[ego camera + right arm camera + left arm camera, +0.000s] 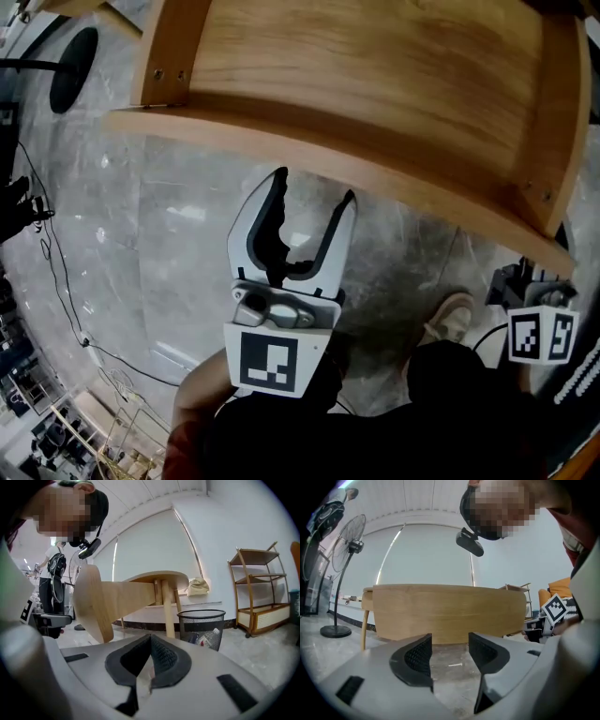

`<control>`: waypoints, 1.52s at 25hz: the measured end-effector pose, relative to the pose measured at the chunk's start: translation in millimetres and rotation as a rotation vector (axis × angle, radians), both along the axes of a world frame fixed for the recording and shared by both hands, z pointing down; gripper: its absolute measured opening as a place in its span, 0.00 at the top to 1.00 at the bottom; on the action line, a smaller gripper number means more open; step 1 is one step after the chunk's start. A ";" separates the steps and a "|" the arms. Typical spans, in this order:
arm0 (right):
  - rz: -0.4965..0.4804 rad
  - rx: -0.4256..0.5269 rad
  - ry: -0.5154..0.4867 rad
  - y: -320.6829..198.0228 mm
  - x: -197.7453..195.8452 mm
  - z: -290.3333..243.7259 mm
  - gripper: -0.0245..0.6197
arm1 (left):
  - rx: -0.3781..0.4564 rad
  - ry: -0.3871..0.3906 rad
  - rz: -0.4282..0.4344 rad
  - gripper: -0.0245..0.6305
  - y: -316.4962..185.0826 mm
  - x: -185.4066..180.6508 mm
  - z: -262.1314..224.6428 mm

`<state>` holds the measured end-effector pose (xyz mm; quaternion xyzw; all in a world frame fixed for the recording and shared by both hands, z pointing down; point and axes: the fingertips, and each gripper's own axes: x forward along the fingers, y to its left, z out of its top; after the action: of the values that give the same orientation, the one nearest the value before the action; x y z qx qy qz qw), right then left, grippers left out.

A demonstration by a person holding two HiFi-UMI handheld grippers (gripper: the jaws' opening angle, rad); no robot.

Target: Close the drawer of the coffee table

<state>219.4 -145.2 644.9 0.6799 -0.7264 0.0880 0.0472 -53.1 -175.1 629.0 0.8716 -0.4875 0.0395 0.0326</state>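
Smooth wood drawer [375,84], glossy marble floor [141,216]

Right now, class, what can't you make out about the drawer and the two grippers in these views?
- Head view: the drawer runs off the top edge, so how far it is pulled out is unclear.
- Head view: fingers of the right gripper are hidden; mostly its marker cube shows.
- Right gripper view: the bin has contents mostly obscured by its mesh.

Open floor [451,665] up to drawer [450,613]
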 end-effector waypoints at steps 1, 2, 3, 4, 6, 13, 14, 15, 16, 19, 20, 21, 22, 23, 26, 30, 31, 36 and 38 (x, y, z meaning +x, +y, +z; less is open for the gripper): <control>0.001 0.005 -0.004 -0.4 -0.6 -0.2 0.97 | 0.001 -0.008 0.002 0.61 -1.0 1.8 0.4; 0.004 0.005 -0.009 -0.1 -0.8 0.7 0.97 | -0.001 -0.016 0.003 0.61 -1.4 3.1 1.6; 0.005 0.002 -0.014 0.1 -1.0 1.9 0.97 | -0.004 -0.023 0.002 0.61 -1.5 3.6 2.8; 0.003 0.000 -0.018 0.0 -1.4 2.4 0.97 | -0.006 -0.028 0.000 0.61 -1.4 3.4 3.4; -0.007 0.000 -0.017 -0.9 -2.2 0.5 0.97 | -0.006 -0.034 -0.008 0.61 -1.7 2.3 2.2; -0.011 0.003 -0.022 0.7 -1.7 1.4 0.97 | 0.024 -0.043 0.010 0.61 -11.2 9.2 -9.5; -0.009 0.002 -0.028 1.5 -2.1 2.5 0.97 | 0.031 -0.037 0.016 0.61 -12.7 10.4 -11.3; -0.008 0.001 -0.033 2.0 -2.7 3.7 0.97 | 0.036 -0.027 0.019 0.61 -14.2 11.1 -12.6; -0.008 0.002 -0.036 2.1 -3.5 5.0 0.97 | 0.038 -0.017 0.019 0.61 -15.5 11.1 -12.9; -0.010 0.006 -0.040 1.0 -4.9 10.0 0.97 | 0.037 0.003 0.005 0.60 -17.7 9.1 -10.3; -0.011 0.006 -0.039 0.2 -5.1 11.5 0.97 | 0.033 0.008 -0.003 0.60 -18.6 8.6 -9.9; -0.014 0.004 -0.035 -0.7 -5.6 12.7 0.97 | 0.027 0.015 -0.010 0.60 -19.5 8.4 -10.0; -0.020 0.002 -0.028 -2.0 -6.6 13.3 0.97 | 0.019 0.018 -0.016 0.60 -20.4 8.5 -10.1; -0.027 -0.001 -0.021 -3.3 -7.8 13.6 0.97 | 0.012 0.017 -0.020 0.60 -21.1 8.8 -9.8; -0.028 -0.005 -0.032 -3.8 -7.9 15.8 0.97 | -0.003 0.008 -0.024 0.59 -21.5 9.9 -8.5; -0.023 0.004 -0.047 -2.4 -6.2 15.8 0.97 | -0.015 -0.002 -0.024 0.59 -21.4 10.7 -9.4; -0.024 0.005 -0.047 -2.9 -6.4 15.5 0.97 | -0.012 -0.004 -0.023 0.59 -23.8 10.5 -11.6; -0.020 0.008 -0.045 -2.8 -4.7 14.0 0.97 | 0.001 -0.014 -0.013 0.59 -49.2 18.4 -28.1; -0.014 0.013 -0.052 -3.9 -2.2 13.1 0.97 | -0.006 -0.016 -0.014 0.59 -61.6 23.0 -32.5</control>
<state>217.2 -149.2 658.0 0.6726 -0.7328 0.1004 0.0244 -30.1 -236.6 596.5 0.8677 -0.4938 0.0477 0.0318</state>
